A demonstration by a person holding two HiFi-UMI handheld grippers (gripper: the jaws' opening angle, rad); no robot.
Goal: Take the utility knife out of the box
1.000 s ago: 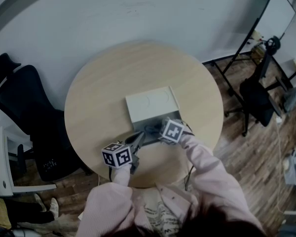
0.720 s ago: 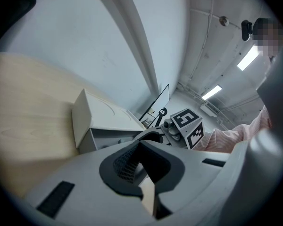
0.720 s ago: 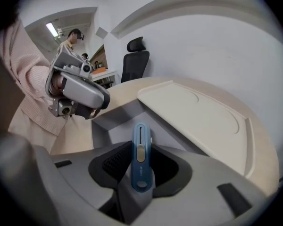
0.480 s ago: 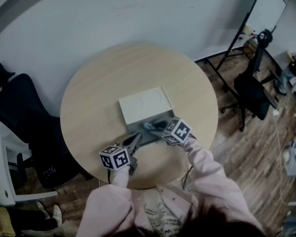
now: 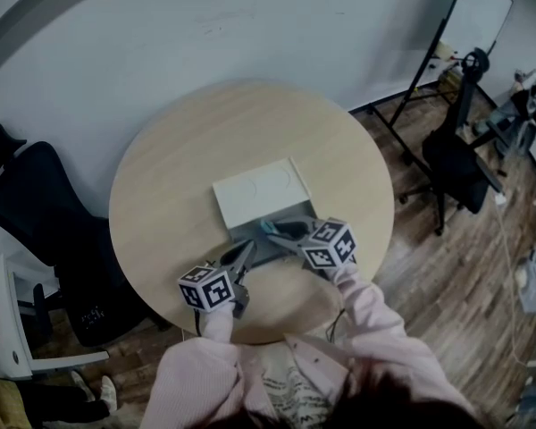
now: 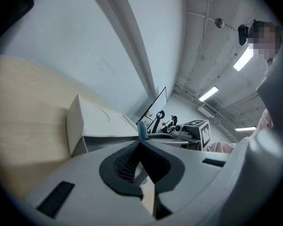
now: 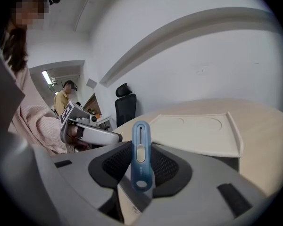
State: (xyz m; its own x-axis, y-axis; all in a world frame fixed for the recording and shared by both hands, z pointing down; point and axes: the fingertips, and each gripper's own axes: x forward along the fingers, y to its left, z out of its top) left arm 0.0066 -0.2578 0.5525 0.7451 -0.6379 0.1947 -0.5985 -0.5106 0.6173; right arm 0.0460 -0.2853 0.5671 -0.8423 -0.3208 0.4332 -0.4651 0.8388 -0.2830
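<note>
watching the right gripper (image 5: 290,236), i see it pinching the blue utility knife (image 7: 141,149) by its body. the knife stands upright between the pads, over the open part of the grey box (image 5: 266,248), just in front of the flat lid (image 5: 261,190). the left gripper (image 6: 141,147) has its tips pressed together at the box's near corner; whether they've caught a wall there i cannot tell. my worry is the narrow, smooth handle: a quick wrist roll could let the knife pivot or drop back in. the two grippers sit near each other, so swinging left risks a knock. bare table (image 5: 179,168) lies to the right and beyond the lid; the near edge is close under the grippers.
</note>
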